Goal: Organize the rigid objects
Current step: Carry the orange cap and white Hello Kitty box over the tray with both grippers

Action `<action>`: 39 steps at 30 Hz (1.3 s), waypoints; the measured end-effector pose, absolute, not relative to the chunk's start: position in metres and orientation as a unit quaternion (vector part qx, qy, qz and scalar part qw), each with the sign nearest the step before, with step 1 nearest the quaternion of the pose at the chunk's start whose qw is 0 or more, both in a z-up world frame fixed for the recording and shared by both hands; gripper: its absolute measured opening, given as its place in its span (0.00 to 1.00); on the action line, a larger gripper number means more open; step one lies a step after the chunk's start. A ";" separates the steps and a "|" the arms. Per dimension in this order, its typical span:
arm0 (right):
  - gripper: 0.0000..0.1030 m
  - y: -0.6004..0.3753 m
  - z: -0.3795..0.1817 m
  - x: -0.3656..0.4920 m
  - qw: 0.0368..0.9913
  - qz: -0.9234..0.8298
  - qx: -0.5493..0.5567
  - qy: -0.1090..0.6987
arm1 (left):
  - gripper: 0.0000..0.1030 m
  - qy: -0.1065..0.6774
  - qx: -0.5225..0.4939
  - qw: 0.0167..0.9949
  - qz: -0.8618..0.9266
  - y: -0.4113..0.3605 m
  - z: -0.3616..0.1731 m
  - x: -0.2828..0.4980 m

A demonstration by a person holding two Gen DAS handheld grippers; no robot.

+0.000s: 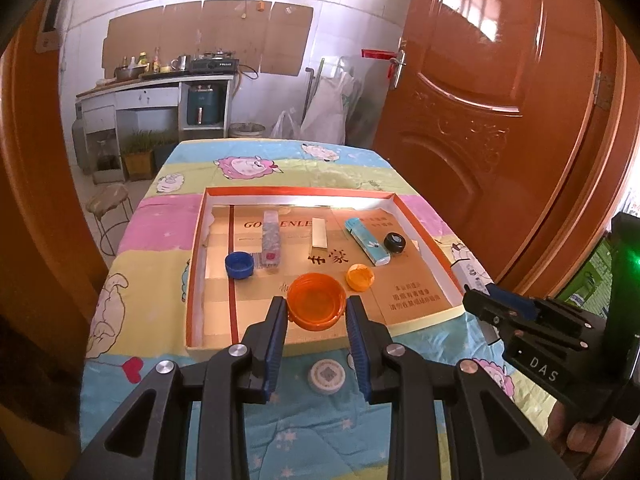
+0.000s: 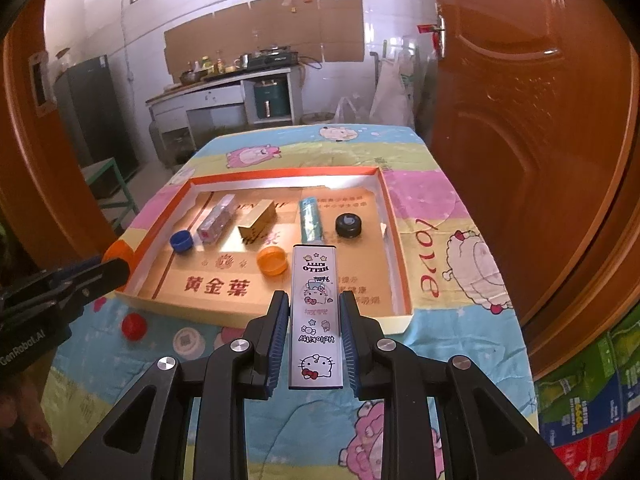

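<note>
Tabletop tray (image 1: 424,228): left hand-held gripper (image 1: 318,312) clamps one orange lid (image 1: 316,300), right hand-held gripper (image 2: 314,320) one case (image 2: 316,316).

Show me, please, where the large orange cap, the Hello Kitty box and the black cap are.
Large orange cap (image 1: 317,300): left wrist view, its hollow centre.
Hello Kitty box (image 2: 316,316): right wrist view, middle of its printed face.
Black cap (image 2: 349,225): right wrist view, its top.

orange lid (image 1: 316,306): glossy plastic | tray (image 1: 424,232): matt cardboard | tablecloth (image 1: 160,236): soft printed cloth
</note>
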State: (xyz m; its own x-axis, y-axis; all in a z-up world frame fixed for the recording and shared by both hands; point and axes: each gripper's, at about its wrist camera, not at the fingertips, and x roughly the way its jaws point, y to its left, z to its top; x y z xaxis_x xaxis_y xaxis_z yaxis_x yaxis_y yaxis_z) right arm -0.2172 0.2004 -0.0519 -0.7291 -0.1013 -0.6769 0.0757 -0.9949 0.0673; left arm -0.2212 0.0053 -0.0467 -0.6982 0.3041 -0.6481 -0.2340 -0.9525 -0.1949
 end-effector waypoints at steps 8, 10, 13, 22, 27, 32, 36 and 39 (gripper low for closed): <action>0.26 0.210 -0.056 -0.238 0.042 -0.926 0.373 -0.026 | 0.30 -0.051 -0.375 0.149 0.914 0.010 -0.056 -0.244; 0.26 0.211 -0.058 -0.243 0.040 -0.926 0.375 -0.027 | 0.30 -0.051 -0.378 0.149 0.912 0.012 -0.059 -0.250; 0.26 0.213 -0.061 -0.251 0.040 -0.924 0.379 -0.029 | 0.30 -0.053 -0.382 0.150 0.910 0.013 -0.063 -0.258; 0.26 0.214 -0.072 -0.275 0.038 -0.920 0.390 -0.033 | 0.30 -0.057 -0.397 0.150 0.903 0.014 -0.078 -0.282; 0.26 0.215 -0.078 -0.286 0.037 -0.918 0.395 -0.033 | 0.30 -0.058 -0.407 0.151 0.899 0.017 -0.088 -0.294; 0.26 0.218 -0.085 -0.296 0.035 -0.915 0.401 -0.036 | 0.30 -0.057 -0.414 0.152 0.896 0.020 -0.094 -0.304; 0.26 0.221 -0.090 -0.303 0.035 -0.913 0.406 -0.038 | 0.30 -0.057 -0.420 0.151 0.893 0.021 -0.100 -0.312; 0.26 0.221 -0.095 -0.307 0.035 -0.911 0.410 -0.039 | 0.30 -0.058 -0.424 0.151 0.891 0.022 -0.104 -0.316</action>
State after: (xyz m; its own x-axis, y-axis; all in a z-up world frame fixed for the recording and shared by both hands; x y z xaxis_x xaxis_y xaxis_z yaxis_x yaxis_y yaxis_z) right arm -0.3073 0.2210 -0.0946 -0.6614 -0.0959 -0.7439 0.0317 -0.9945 0.1000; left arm -0.3157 0.0220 -0.1037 -0.5944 0.3185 -0.7384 -0.2208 -0.9476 -0.2310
